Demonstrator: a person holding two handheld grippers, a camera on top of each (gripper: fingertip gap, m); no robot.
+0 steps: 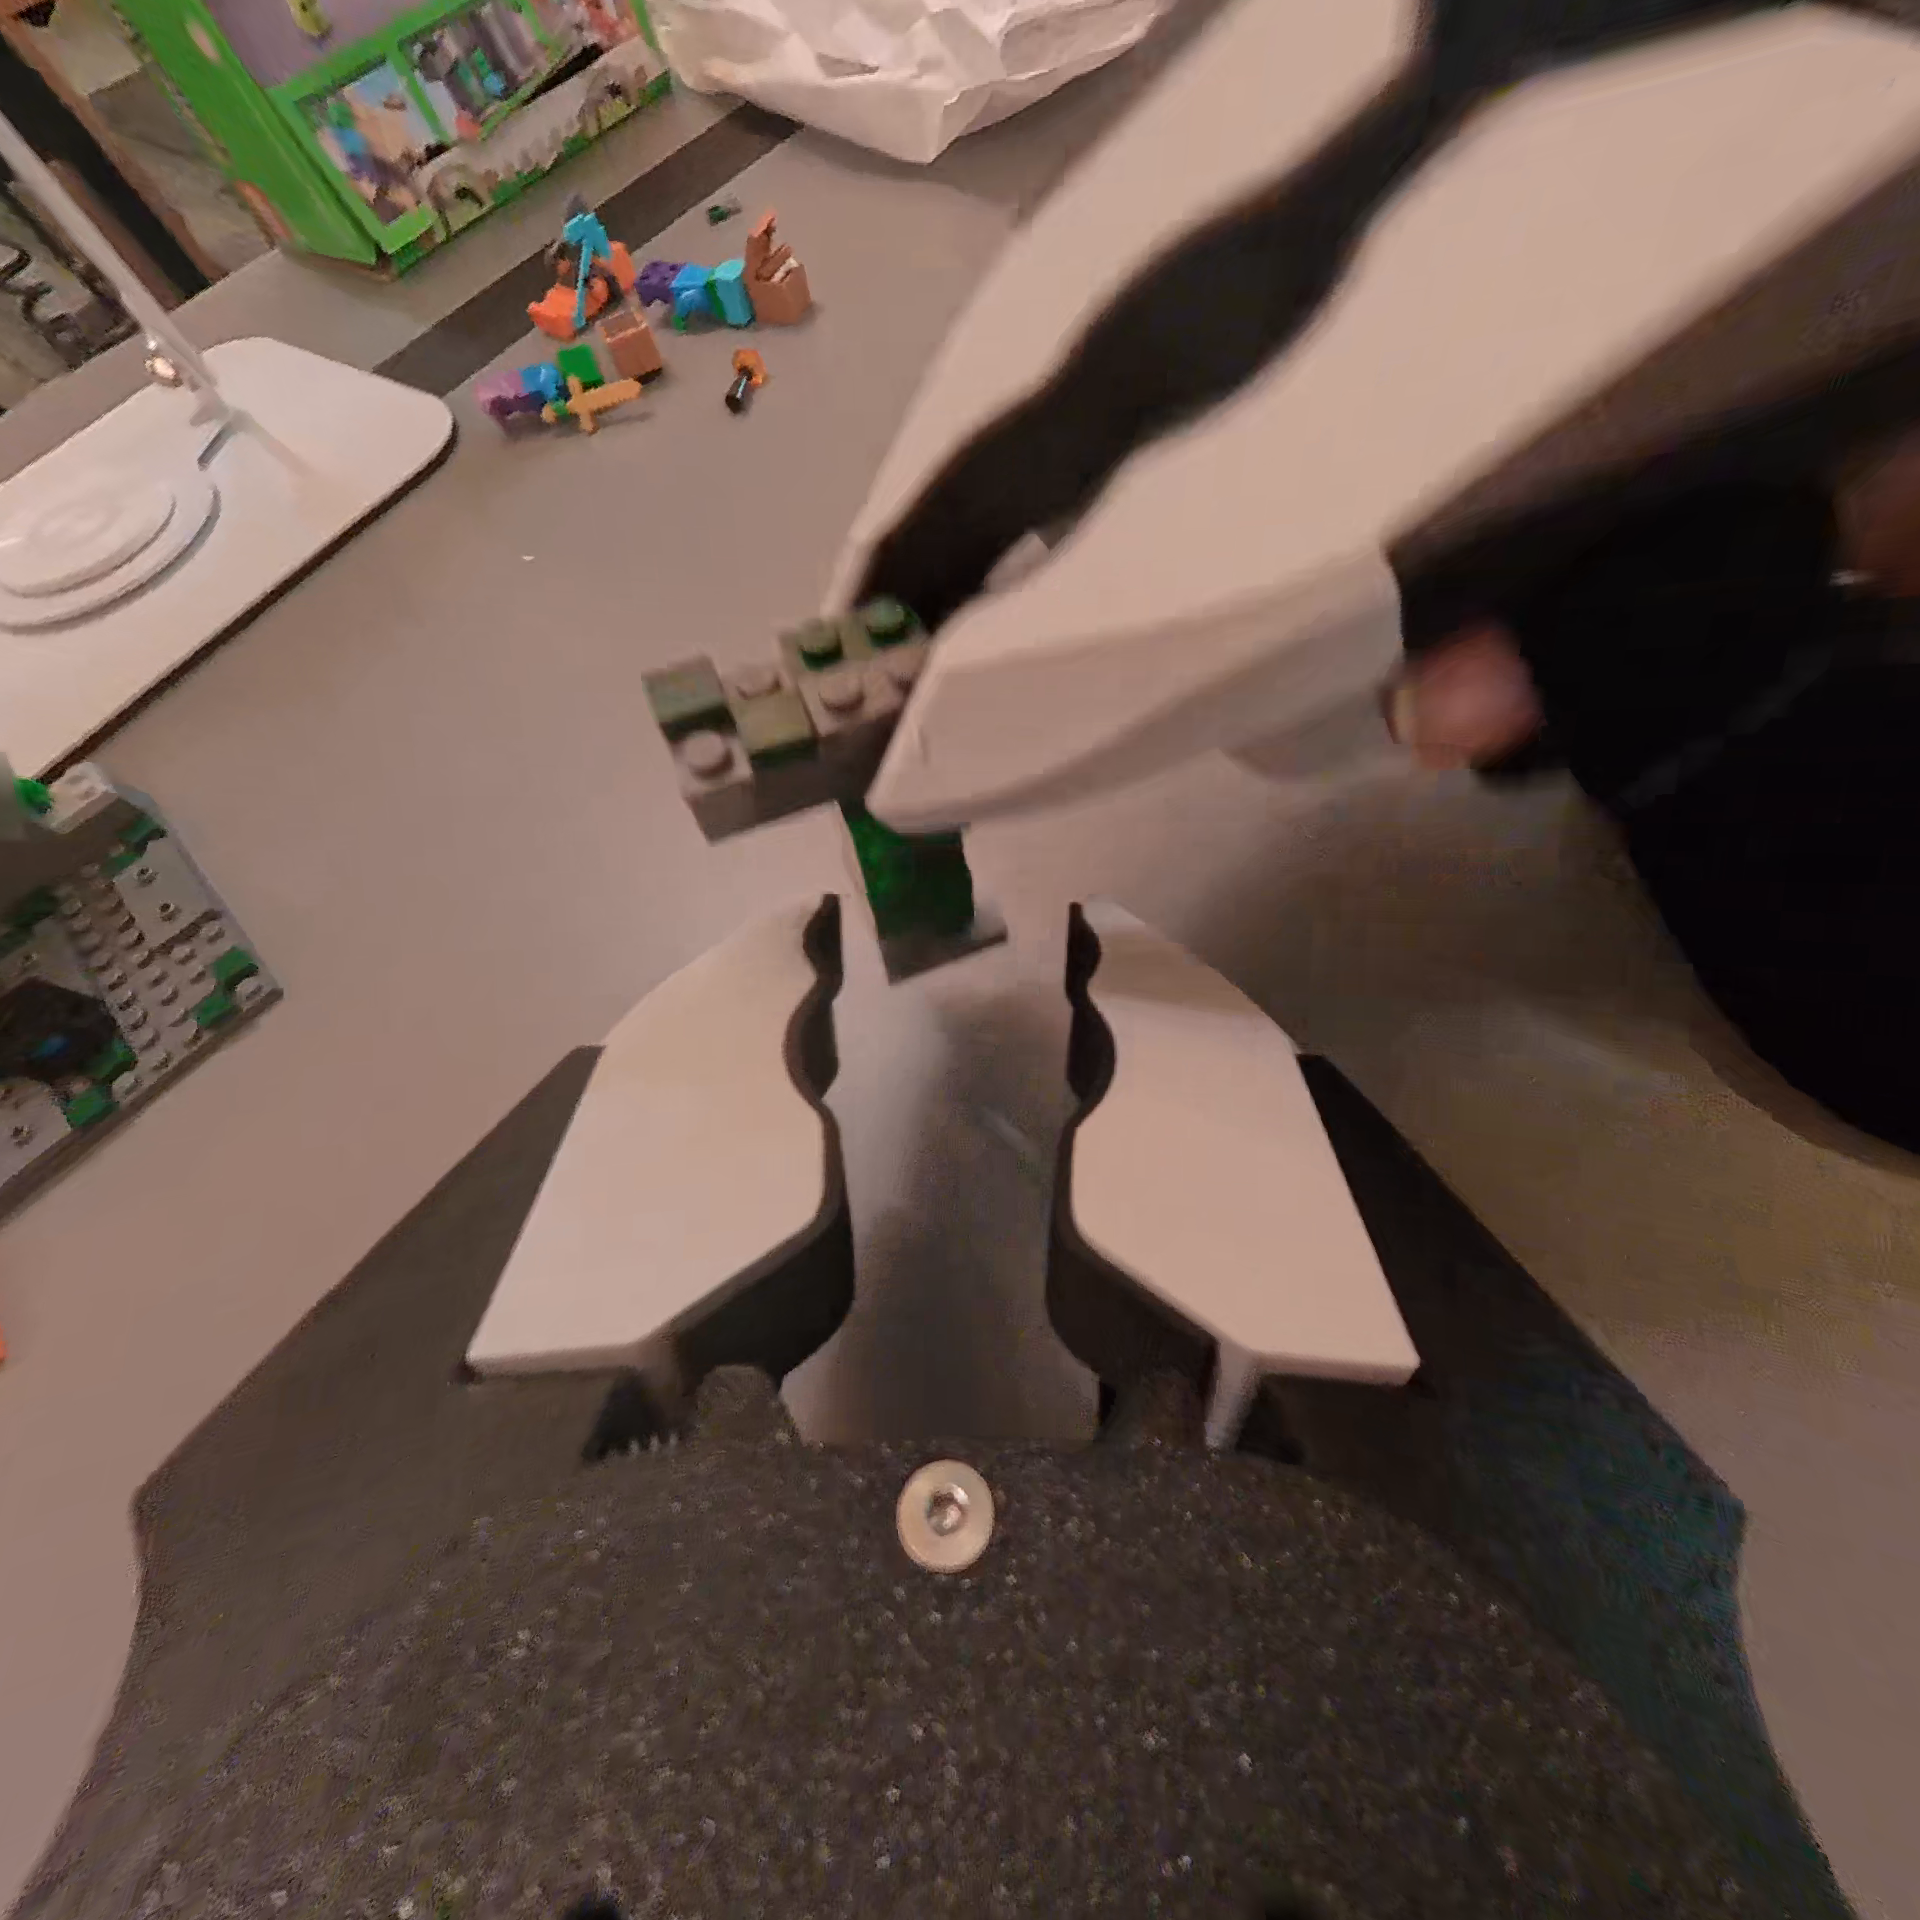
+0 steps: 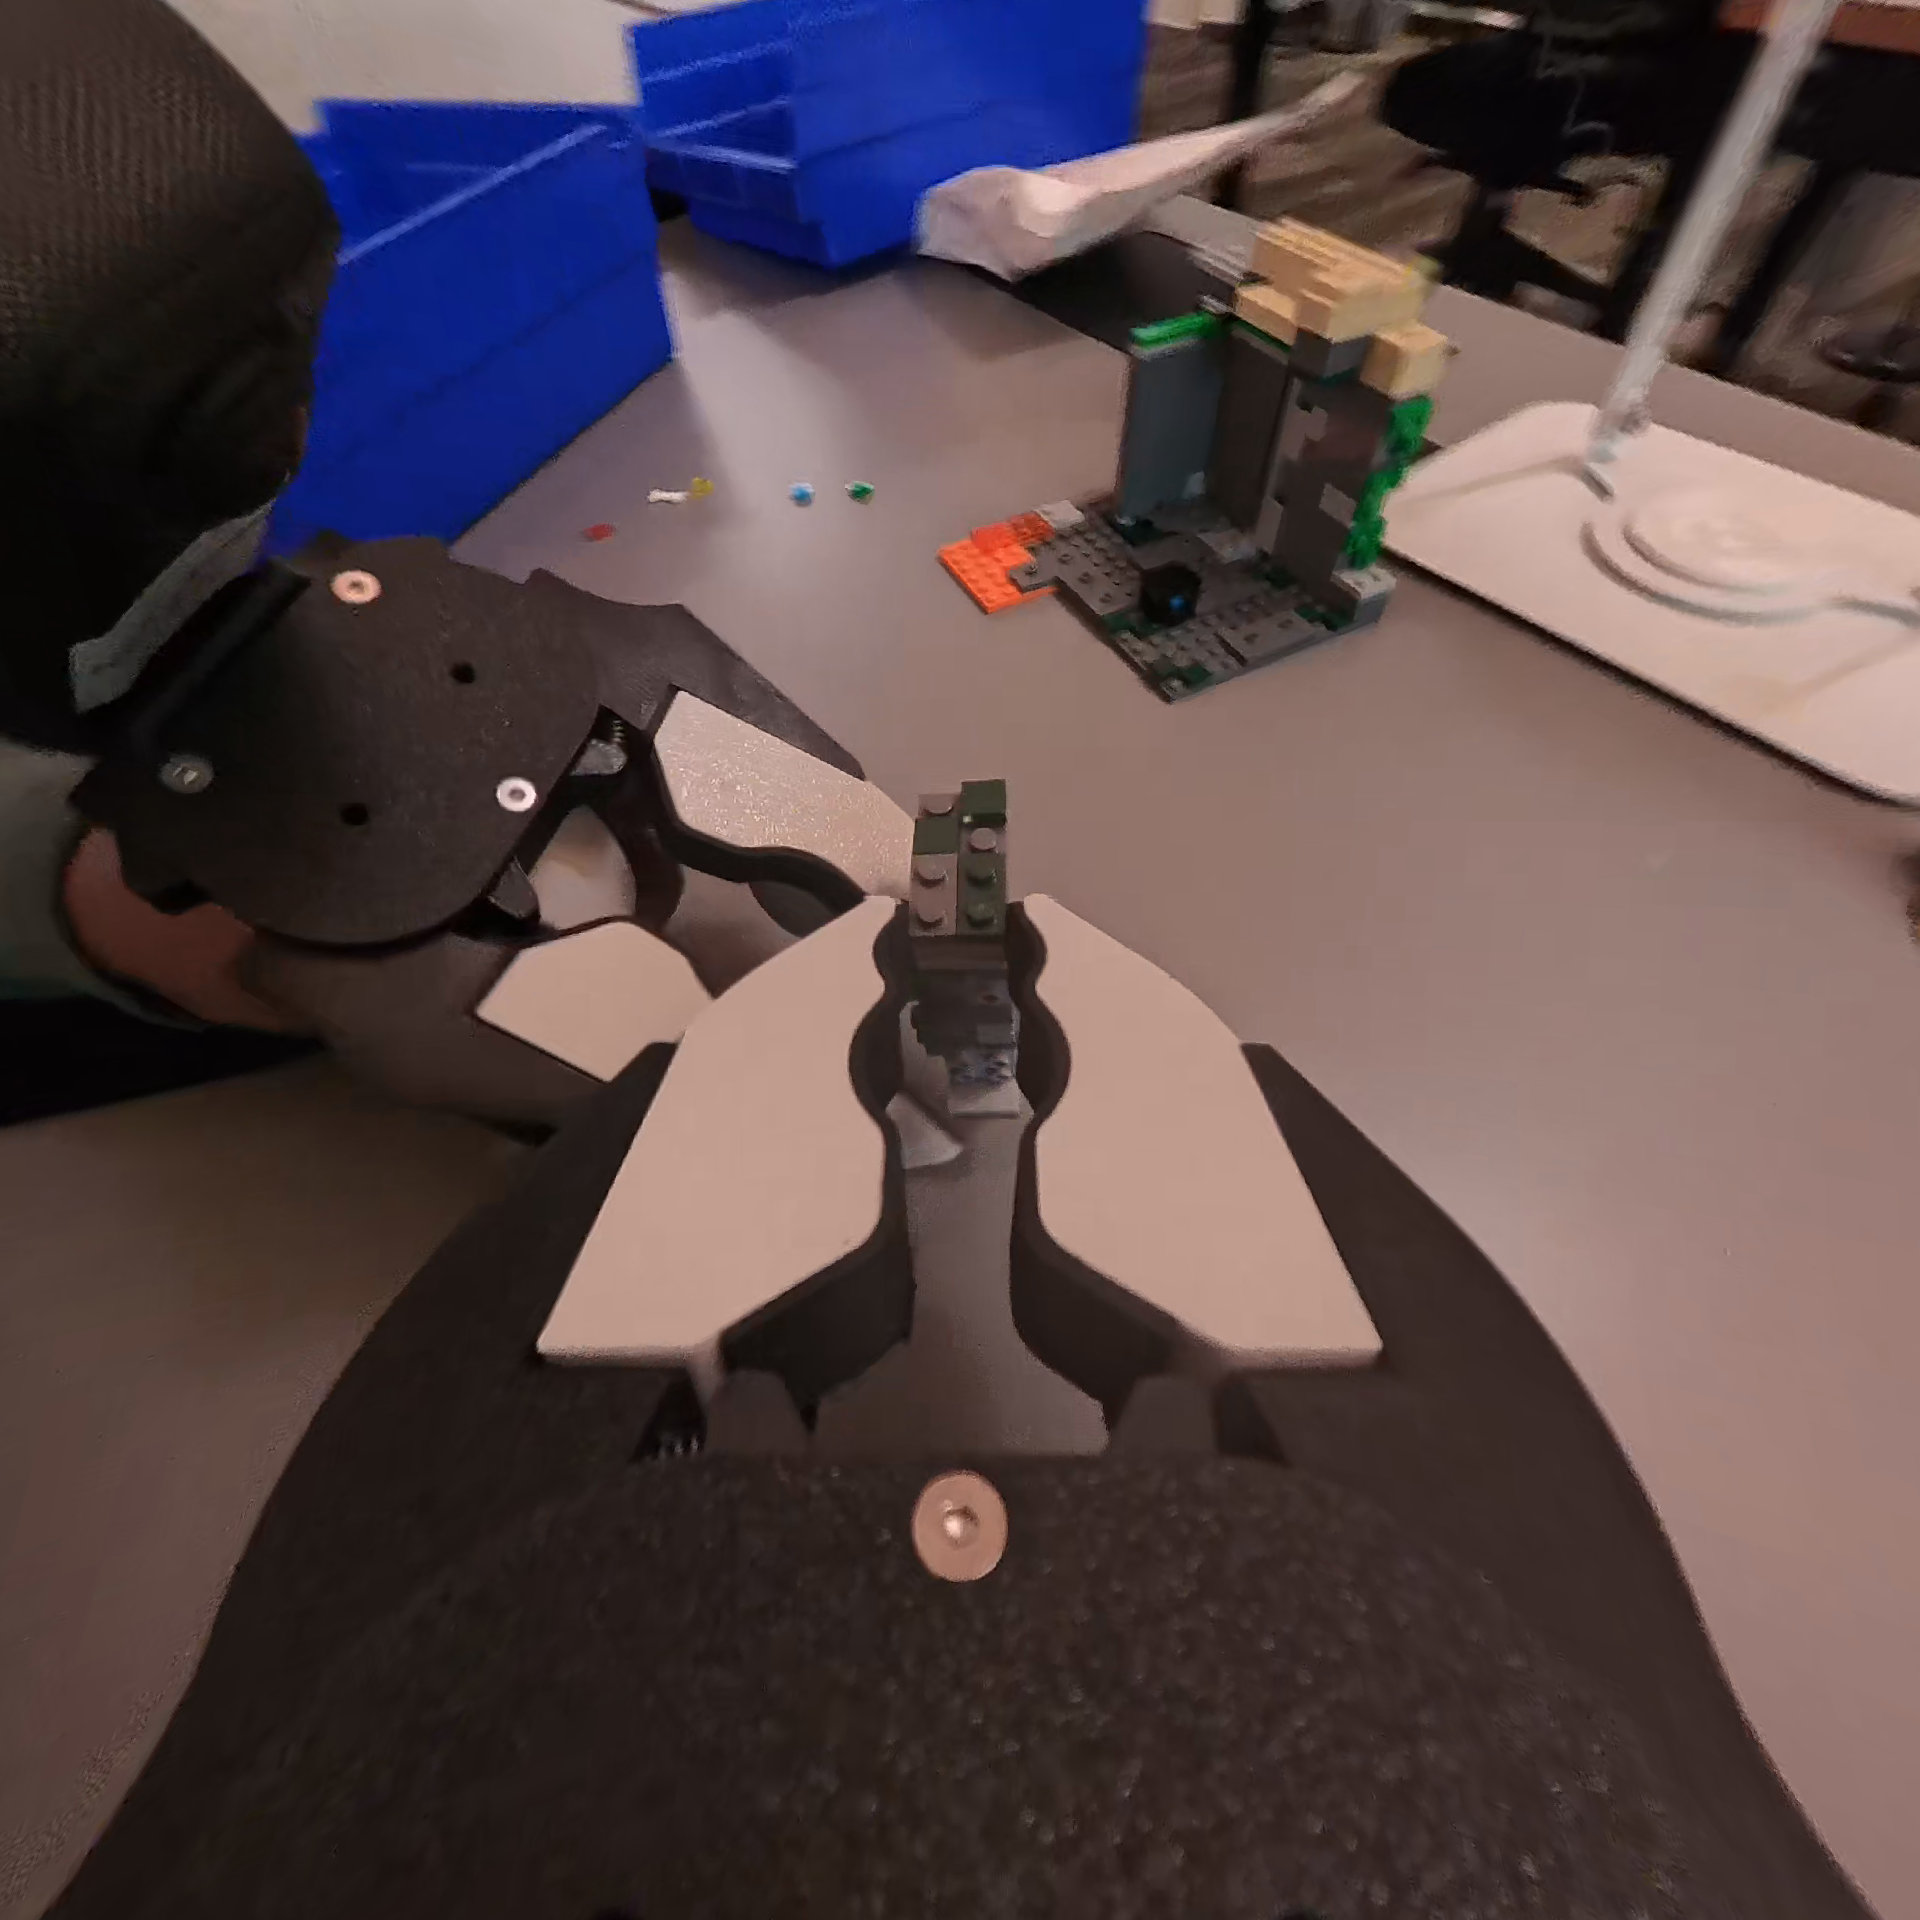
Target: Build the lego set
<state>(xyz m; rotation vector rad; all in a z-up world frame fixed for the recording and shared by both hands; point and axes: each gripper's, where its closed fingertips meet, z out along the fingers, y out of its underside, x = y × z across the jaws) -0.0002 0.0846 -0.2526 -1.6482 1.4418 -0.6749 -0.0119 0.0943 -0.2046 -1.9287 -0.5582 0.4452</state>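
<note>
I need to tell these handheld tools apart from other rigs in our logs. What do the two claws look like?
They look alike. The left claw and the right claw each have two flat, pale grey fingers with wavy black inner edges, on a speckled black body with a silver screw. No cables show. The person wears dark sleeves.

I see a small brick piece [image 2: 961,883] of grey and dark green studded bricks on a green stem with a flat foot, held up off the desk [image 2: 1351,1039]. Farther back stands the half-built grey model [image 2: 1262,499] with tan top, green trim and orange plates; loose coloured bricks [image 1: 644,312] lie scattered.
</note>
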